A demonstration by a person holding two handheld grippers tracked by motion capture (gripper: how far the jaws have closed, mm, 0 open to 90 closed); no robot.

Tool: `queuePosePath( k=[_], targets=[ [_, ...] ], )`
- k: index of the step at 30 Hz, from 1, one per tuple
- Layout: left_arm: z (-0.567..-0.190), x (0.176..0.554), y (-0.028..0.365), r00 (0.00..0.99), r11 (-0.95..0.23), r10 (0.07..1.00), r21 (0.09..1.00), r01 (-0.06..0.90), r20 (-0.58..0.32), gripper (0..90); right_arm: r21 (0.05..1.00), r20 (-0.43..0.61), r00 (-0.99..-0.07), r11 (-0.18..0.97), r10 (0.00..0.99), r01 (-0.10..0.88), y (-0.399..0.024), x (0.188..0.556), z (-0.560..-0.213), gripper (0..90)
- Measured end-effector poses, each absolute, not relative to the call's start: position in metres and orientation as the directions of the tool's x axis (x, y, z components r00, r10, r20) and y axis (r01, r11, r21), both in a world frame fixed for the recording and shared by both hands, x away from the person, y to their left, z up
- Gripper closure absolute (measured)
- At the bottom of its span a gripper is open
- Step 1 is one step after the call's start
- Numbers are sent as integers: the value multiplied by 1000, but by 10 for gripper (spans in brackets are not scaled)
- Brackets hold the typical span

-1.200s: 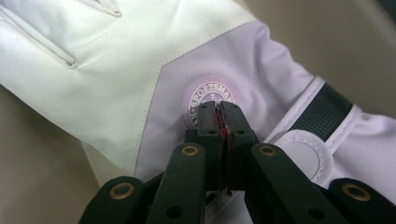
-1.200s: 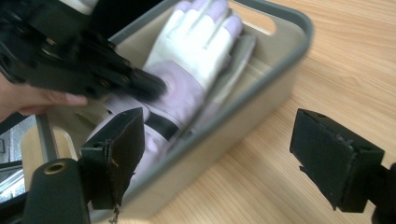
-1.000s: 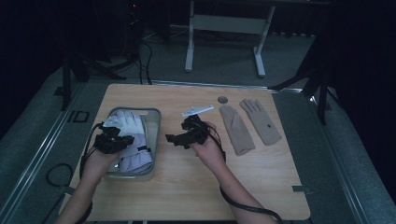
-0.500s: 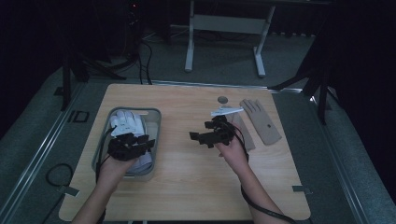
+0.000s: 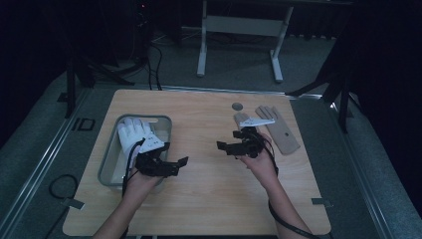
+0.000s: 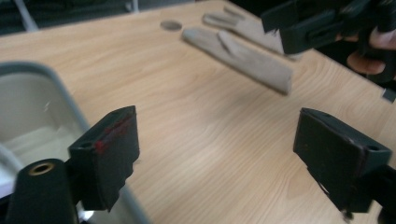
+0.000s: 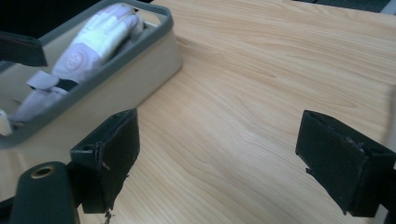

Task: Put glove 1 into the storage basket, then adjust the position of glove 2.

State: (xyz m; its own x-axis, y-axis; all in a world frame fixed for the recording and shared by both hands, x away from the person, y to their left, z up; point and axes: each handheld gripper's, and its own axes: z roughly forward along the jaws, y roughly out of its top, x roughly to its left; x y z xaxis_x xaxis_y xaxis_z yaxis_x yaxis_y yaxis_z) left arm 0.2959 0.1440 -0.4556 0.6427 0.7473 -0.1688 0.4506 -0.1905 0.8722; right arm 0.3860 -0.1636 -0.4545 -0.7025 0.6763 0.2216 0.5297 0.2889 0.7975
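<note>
Item: glove sorting, table station.

White glove: lies inside the grey bin at the table's left side, apart from both tools.

Tan gloves: two, flat at the far right of the wooden table.

Left gripper: at the bin's near right edge; its jaws have just been opening, now spread, nothing between them.

Right gripper: mid-table, just beside the tan gloves, jaws spread, empty.

Handling advice: approach a tan glove low, pinch one edge squarely, lift clear before carrying toward the bin.
</note>
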Motion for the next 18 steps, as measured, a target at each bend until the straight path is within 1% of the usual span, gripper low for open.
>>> queuePosePath(
  k=[3, 5, 7, 10, 11, 12, 13, 14, 18],
  targets=[
    [-458, 294, 137, 663, -173, 731, 895, 410, -163, 144, 790, 205, -700, 307, 684, 531, -172, 386, -456, 136],
    [-459, 292, 131, 677, -199, 723, 897, 394, -137, 144, 789, 191, -695, 312, 694, 529, -180, 387, -458, 150],
    [-462, 289, 124, 694, -214, 709, 898, 385, -129, 145, 794, 182, -687, 308, 703, 525, -188, 388, -460, 179],
    [-466, 286, 114, 715, -237, 691, 899, 369, -111, 145, 800, 158, -675, 307, 721, 515, -203, 390, -463, 240],
    [-466, 286, 114, 715, -237, 691, 899, 369, -111, 145, 800, 158, -675, 307, 721, 515, -203, 390, -463, 240],
    [-470, 284, 108, 727, -247, 677, 897, 366, -110, 145, 805, 150, -664, 299, 732, 512, -211, 392, -466, 269],
    [-473, 283, 105, 735, -255, 669, 894, 368, -111, 145, 804, 155, -660, 295, 735, 517, -214, 393, -467, 317],
    [-475, 283, 103, 742, -259, 660, 893, 369, -115, 145, 797, 156, -651, 294, 743, 527, -219, 395, -469, 336],
    [-486, 280, 93, 766, -277, 632, 890, 362, -116, 145, 794, 131, -633, 301, 763, 529, -231, 402, -478, 337]
  ],
)
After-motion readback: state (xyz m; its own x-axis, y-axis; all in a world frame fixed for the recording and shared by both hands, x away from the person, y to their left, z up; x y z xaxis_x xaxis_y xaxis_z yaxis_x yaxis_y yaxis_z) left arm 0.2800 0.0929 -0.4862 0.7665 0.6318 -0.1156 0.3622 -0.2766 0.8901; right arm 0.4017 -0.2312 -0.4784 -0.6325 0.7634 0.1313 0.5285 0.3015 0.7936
